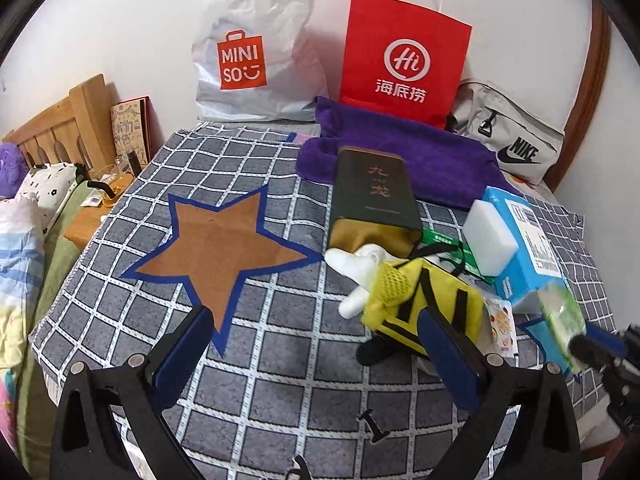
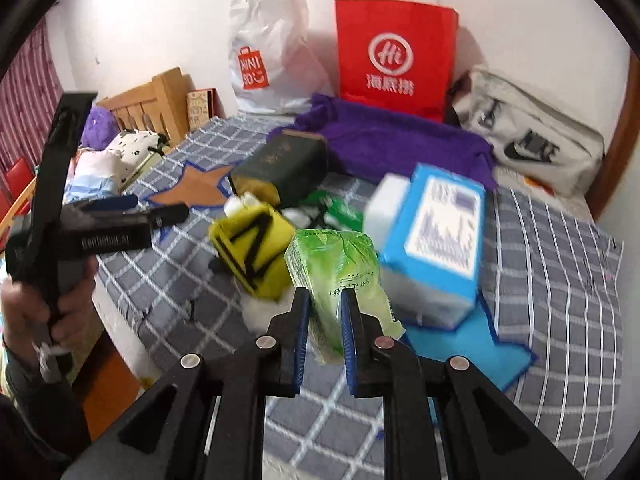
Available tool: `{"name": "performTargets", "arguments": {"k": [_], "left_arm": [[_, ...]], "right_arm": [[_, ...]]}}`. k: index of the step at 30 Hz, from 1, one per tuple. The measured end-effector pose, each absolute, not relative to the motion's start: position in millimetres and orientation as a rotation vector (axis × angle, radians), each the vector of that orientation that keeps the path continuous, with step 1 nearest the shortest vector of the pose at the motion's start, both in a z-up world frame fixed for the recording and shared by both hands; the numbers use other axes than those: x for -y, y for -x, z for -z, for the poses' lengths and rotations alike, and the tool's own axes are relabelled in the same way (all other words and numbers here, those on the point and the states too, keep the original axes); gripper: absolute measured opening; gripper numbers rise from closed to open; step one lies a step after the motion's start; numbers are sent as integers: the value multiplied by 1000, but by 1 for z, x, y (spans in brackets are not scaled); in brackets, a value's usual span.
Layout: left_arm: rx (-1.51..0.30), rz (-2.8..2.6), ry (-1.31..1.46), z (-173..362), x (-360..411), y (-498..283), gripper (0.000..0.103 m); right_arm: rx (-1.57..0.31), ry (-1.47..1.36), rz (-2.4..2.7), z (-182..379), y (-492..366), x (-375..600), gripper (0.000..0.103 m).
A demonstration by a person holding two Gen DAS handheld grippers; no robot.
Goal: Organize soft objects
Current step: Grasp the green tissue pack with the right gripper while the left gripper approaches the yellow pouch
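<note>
Right now the right claw [image 2: 325, 308] is clamped on a green tissue pack [image 2: 340, 276], its blue pads pressing the pack's near end from both sides. The pack is lifted clear of the checked cloth [image 2: 560, 264], with its far end tilted up and away toward the pile of things behind it. From the left wrist view the same pack shows as a green blur at the right edge, in front of the blue box [image 1: 528, 248].

The left claw [image 1: 316, 340] stands wide apart with nothing between its fingers, hanging over the cloth near the lower point of the brown star patch [image 1: 220, 252]. In the right wrist view a hand [image 2: 36, 304] grips its handle at the left side.

Just right of the left claw lies a yellow plush toy [image 1: 424, 304] with black stripes and white parts, resting on the cloth. Beyond it a dark green box [image 1: 372, 192] lies on its side, its far end touching the purple towel [image 1: 440, 160]. A white sponge block [image 1: 494, 236] leans against the blue box. Under the blue box, a blue patch [image 2: 472, 344] shows on the cloth.

Against the far wall stand a white Miniso bag [image 1: 248, 52] and a red paper bag [image 1: 404, 60], with a grey Nike pouch [image 1: 516, 136] to their right.
</note>
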State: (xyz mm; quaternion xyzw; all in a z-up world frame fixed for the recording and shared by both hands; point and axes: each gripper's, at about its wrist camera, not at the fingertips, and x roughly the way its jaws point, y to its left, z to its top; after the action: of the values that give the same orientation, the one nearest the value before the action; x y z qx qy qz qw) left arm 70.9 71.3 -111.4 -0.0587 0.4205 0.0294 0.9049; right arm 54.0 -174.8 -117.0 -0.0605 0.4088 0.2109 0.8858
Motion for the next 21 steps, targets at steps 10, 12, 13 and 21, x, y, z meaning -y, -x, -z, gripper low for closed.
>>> {"name": "performTargets", "arguments": {"k": [10,12,13,21], "left_arm": [[-881,-30,84,118,-53,-77,102],[-899,-11,77,124,-49,-81,102],[-901,6,78,125,-47,-82,102],[-901,48,68,136,-42,-96,100]], "right_arm": [[-972,110,-357,176,-58,210,33],[-957,128,-350,176,-57,211,56],[-941,127,-347,175,-56,214,62],[-960,82,-337,192,-80,225,76]]}}
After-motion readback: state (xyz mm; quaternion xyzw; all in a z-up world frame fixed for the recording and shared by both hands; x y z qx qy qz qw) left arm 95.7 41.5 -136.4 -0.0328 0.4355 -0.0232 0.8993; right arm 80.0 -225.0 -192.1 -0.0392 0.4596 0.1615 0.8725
